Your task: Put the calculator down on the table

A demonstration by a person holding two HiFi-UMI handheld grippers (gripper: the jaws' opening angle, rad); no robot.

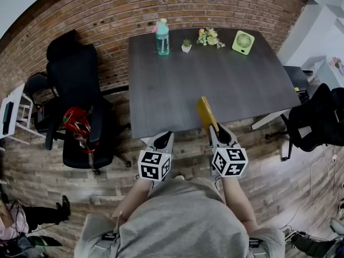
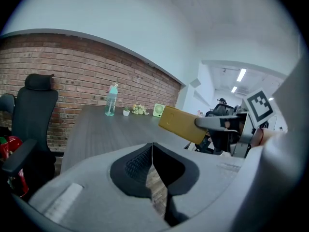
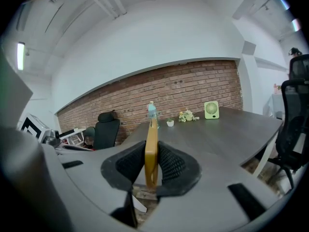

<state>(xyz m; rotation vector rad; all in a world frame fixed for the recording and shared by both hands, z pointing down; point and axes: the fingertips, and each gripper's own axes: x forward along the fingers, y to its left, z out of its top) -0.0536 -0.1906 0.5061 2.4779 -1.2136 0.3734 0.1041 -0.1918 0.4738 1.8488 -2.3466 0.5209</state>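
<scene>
Forearms out, side by side. Left tool [image 1: 164, 137]: jaws together, nothing between. Right tool [image 1: 219, 131]: jaws clamped on flat yellow plastic calculator [image 1: 206, 112].

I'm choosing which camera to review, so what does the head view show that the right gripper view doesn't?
Head view only: the person's grey shirt. Right gripper view only: the ceiling light, and the right tool clamped on the edge-on calculator. Both: that calculator, the table, bottle, green fan, brick wall.
</scene>
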